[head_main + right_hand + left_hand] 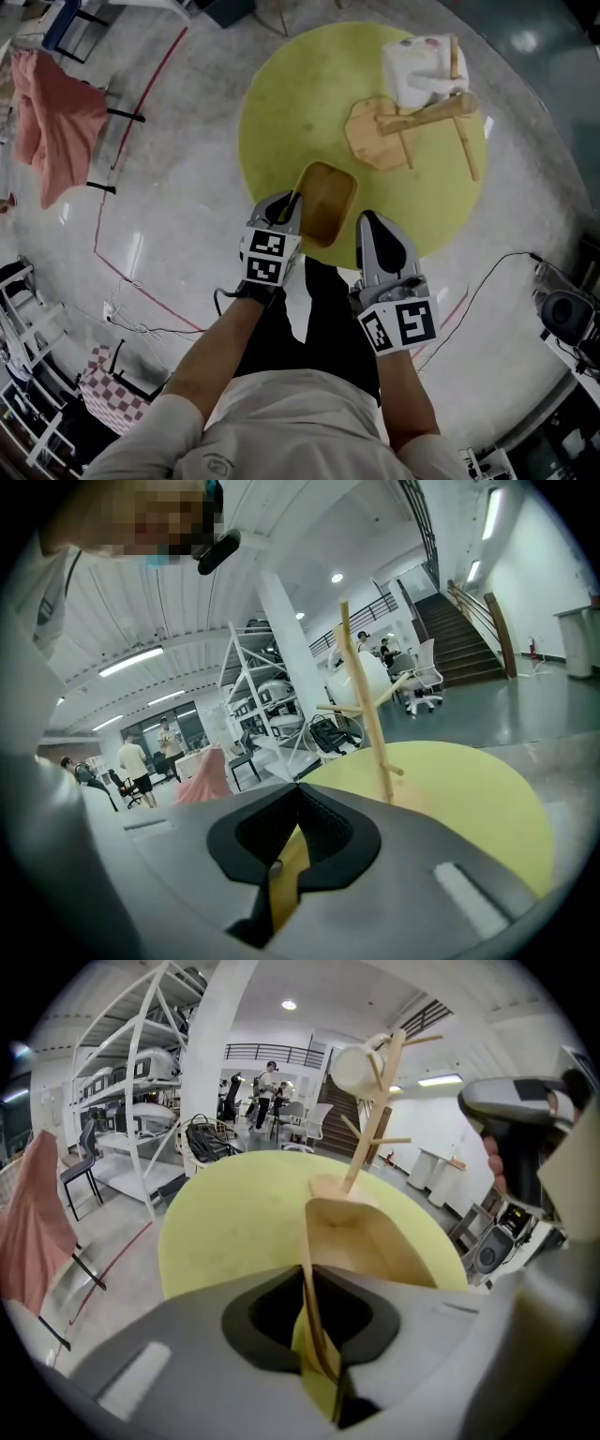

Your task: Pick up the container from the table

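Low in the head view, either side of centre, the two tongs sit at the near edge of the round yellow table (281, 103). The left gripper (289, 212) is clamped on the left wall of the wooden container (328, 199), and its own view shows that thin wall pinched edge-on between the jaws. The right gripper (368, 223), just right of the container, has its jaws all but together and holds nothing. The container lies at the table's lower edge, centre frame; I cannot tell whether it has left the surface. A one-sided pinch on a thin wall will likely swing, so a slow, straight, level rise seems best. Farther off, upper right, a mug tree (422, 117) carries a white mug (417, 66); steer clear of it
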Action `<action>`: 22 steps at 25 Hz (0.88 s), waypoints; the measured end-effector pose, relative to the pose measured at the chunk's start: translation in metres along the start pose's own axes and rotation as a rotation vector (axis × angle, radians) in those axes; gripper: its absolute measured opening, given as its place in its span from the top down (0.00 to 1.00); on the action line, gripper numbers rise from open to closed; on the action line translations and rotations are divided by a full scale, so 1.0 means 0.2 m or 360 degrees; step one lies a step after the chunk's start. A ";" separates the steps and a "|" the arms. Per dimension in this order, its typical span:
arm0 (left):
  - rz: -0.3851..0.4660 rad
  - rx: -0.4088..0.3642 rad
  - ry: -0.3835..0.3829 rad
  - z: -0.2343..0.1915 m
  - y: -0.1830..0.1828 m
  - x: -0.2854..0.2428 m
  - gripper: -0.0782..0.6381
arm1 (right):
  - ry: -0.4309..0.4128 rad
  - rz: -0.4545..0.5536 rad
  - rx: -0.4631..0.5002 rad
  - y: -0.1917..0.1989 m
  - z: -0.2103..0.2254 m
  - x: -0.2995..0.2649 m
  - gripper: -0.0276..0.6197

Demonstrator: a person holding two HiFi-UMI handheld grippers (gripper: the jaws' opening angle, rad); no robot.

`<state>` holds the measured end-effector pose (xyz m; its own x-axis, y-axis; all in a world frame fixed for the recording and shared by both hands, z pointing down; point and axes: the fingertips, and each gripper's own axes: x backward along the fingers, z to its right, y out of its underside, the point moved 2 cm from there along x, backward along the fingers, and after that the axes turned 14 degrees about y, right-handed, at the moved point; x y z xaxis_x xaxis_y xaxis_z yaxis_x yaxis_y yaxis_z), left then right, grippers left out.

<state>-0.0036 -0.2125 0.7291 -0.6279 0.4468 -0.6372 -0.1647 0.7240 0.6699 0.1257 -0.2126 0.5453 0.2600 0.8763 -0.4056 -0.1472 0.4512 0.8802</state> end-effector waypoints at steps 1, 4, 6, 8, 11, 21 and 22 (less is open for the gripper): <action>-0.0003 -0.0005 -0.0005 -0.01 0.01 0.00 0.85 | 0.0006 -0.0001 -0.0001 0.00 0.00 0.01 0.94; 0.0003 -0.0026 -0.0001 -0.02 0.00 0.02 0.85 | 0.0025 0.0005 -0.0008 0.01 0.01 0.03 0.94; 0.0001 -0.0038 0.0010 -0.01 -0.01 0.05 0.85 | 0.0038 0.0015 -0.0018 0.00 0.01 0.05 0.94; 0.0004 -0.0042 0.0027 0.00 -0.03 0.09 0.85 | 0.0049 0.0028 -0.0024 -0.01 0.00 0.08 0.94; 0.0017 -0.0042 0.0056 0.02 -0.05 0.17 0.85 | 0.0062 0.0050 -0.0023 -0.04 -0.03 0.12 0.94; 0.0049 -0.0083 0.0143 0.14 -0.15 0.48 0.85 | 0.0105 0.0132 -0.0009 -0.14 -0.17 0.29 0.94; 0.0048 -0.0087 0.0150 0.14 -0.16 0.52 0.85 | 0.0110 0.0138 -0.0005 -0.15 -0.19 0.31 0.94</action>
<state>-0.0414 -0.1748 0.6303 -0.7015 0.4147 -0.5796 -0.1841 0.6802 0.7096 0.1103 -0.1661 0.4850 0.1796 0.9216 -0.3440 -0.1694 0.3735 0.9120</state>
